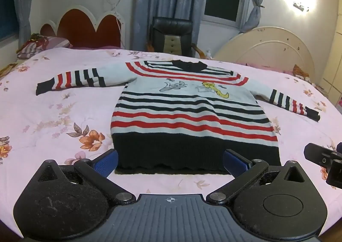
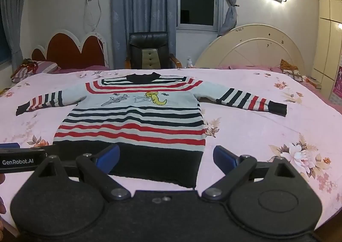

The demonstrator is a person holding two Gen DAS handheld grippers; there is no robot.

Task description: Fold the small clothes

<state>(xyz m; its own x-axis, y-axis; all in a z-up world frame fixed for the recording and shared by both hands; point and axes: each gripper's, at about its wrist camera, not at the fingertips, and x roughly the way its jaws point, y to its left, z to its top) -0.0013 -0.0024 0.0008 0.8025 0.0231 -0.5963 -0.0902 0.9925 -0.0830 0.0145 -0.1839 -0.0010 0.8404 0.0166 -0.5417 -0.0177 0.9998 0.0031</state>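
Note:
A small striped sweater (image 1: 183, 105) (image 2: 136, 120), white with black and red bands, a dark hem and a cartoon print on the chest, lies flat and face up on the bed, both sleeves spread out sideways. My left gripper (image 1: 171, 162) hangs open just in front of the dark hem, blue pads wide apart, nothing between them. My right gripper (image 2: 166, 157) is also open, over the hem's right corner, holding nothing. The right gripper's body (image 1: 325, 163) shows at the right edge of the left wrist view. In the right wrist view the left gripper's body (image 2: 21, 160) shows at the left edge.
The pink floral bedspread (image 1: 53, 118) (image 2: 267, 135) covers the bed. A striped pillow (image 1: 38, 46) lies by the red headboard (image 1: 85, 28) at the back left. A black chair (image 1: 171, 37) and a cream headboard (image 1: 267, 47) stand behind the bed.

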